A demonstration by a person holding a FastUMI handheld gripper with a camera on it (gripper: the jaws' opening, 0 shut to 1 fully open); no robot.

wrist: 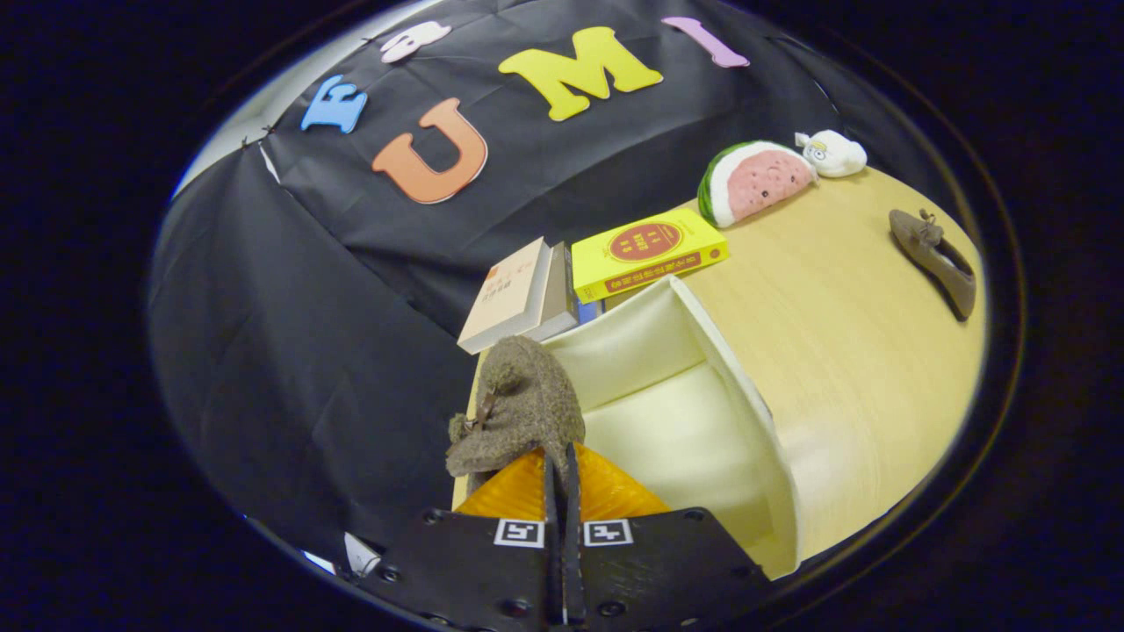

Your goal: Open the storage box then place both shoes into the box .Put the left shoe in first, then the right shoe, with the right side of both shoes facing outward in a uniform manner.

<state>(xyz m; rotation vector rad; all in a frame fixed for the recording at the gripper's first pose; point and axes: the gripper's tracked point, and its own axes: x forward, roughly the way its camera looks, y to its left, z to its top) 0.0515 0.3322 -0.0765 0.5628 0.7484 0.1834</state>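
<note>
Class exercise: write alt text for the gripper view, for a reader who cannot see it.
The gripper is shut on a fuzzy brown shoe, held over an open cream storage box on a wooden table. The second shoe lies far beyond, near books and plush toys.

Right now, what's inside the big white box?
The storage box is open, and the inside that shows is bare and pale. The gripper, shut on the fuzzy brown shoe, hides the near corner. The other shoe lies on the table.

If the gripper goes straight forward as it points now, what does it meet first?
The gripper, shut on the brown shoe, points over the open storage box. Probably the stacked books just beyond the shoe come first, though depth is unclear.
</note>
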